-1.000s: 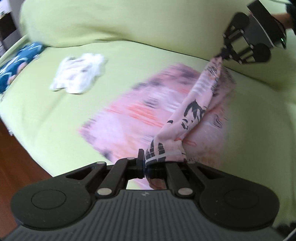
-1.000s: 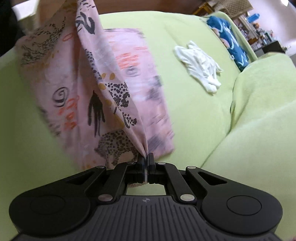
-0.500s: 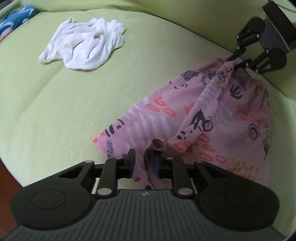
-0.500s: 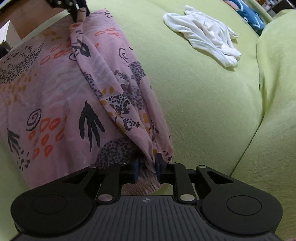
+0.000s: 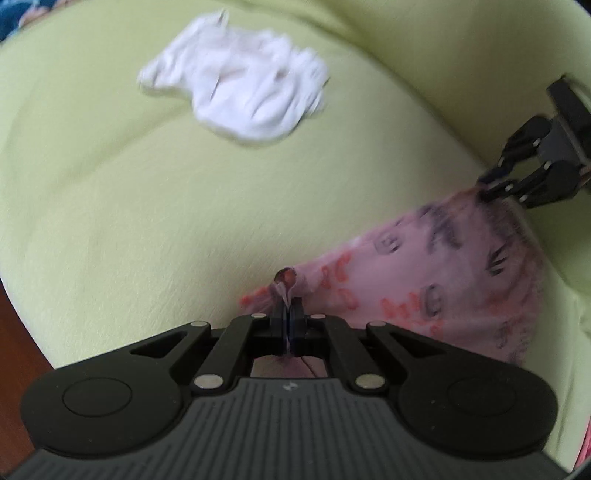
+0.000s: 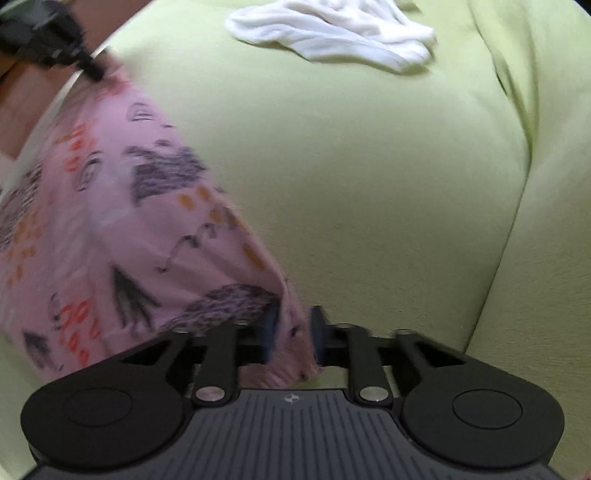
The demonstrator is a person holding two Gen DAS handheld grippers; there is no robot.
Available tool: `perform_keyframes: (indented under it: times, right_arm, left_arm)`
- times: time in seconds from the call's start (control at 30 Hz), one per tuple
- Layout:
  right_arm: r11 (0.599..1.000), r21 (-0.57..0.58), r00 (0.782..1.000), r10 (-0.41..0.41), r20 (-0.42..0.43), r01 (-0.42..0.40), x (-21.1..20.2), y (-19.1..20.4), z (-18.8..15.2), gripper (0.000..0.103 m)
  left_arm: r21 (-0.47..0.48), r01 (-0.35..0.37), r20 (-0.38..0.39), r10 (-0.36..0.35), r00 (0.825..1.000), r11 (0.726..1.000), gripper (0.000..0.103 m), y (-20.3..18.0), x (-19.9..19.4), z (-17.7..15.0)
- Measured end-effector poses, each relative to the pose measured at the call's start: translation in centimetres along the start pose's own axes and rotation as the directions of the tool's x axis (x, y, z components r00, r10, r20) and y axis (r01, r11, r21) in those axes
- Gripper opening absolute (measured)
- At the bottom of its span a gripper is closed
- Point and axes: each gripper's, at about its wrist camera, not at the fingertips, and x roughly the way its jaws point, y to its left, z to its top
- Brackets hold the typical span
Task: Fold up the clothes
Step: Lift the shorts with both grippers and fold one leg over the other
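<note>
Left gripper [image 5: 287, 312] was pressed together on a small bunched corner of the pink patterned cloth [image 5: 443, 280]; a nub of fabric stuck up just past the fingertips, and more pink showed through the gap under the linkage. Right gripper [image 6: 291, 328] had its fingers spread, with the near corner of the pink patterned cloth [image 6: 122, 236] lying between the pads [image 6: 269, 328]; whether either pad was pressing on it I couldn't tell. From the left wrist view the right gripper [image 5: 487, 190] sat at the far right corner of the cloth, tips at the fabric edge, too small and blurred there to read its opening. From the right wrist view the left gripper [image 6: 88, 70] appeared top left at the far corner of the cloth, heavily motion-blurred. Cloth lay spread on the green sofa seat [image 5: 155, 206], one straight edge running between the two grippers, black, orange and red print facing up. Both views were smeared, so print detail was unreadable. White garment [image 5: 240, 99] lay crumpled further along the seat, well apart from the pink one; same white garment [image 6: 332, 33] sat at the top of the right wrist view, near the seam where the seat met the green back cushion [image 6: 546, 184]. Dark blue patterned fabric [image 5: 14, 11] was just visible at the top left corner of the left wrist view. Brown floor [image 5: 18, 350] showed beyond the seat's edge at lower left.
</note>
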Motion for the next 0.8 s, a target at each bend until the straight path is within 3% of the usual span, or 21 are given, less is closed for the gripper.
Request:
perform_keyframes:
  times: [0.27,0.33,0.47,0.5,0.57,0.73,0.8]
  right_arm:
    - [0.993,0.116,0.999,-0.019,0.049,0.013,-2.0,0.8,-2.6,0.034]
    - [0.988,0.150,0.998,-0.031,0.062,0.021,-2.3,0.7,-3.1,0.040]
    - [0.980,0.201,0.997,-0.020,0.072,0.005,-1.8,0.0,-3.4,0.039]
    - [0.979,0.206,0.997,-0.008,0.070,-0.007,-1.7,0.1,-3.5,0.038]
    - [0.980,0.201,0.998,-0.005,0.061,-0.007,-1.4,0.3,-3.5,0.012]
    - [0.976,0.190,0.986,-0.124,0.109,0.102,-2.2,0.7,-2.2,0.007]
    - [0.976,0.175,0.985,-0.146,0.087,0.129,-1.5,0.8,-1.5,0.007]
  left_arm:
    - [-0.046,0.042,-0.005,-0.042,0.999,0.998,0.003,0.9,0.4,0.0]
    - [-0.032,0.037,-0.004,-0.037,0.999,0.999,0.003,0.7,0.5,0.1]
    - [0.004,0.033,-0.004,-0.033,0.999,0.999,0.003,0.5,0.6,0.1]
    - [0.017,0.032,-0.003,-0.032,0.999,0.999,0.003,0.4,0.5,0.1]
    - [0.048,0.024,0.002,-0.024,1.000,0.999,0.003,0.1,0.4,0.0]
    - [0.138,-0.005,0.022,0.002,1.000,0.990,0.000,-0.6,0.3,-0.4]
    - [0.155,-0.003,0.023,-0.001,1.000,0.988,0.000,-0.6,0.4,-0.4]
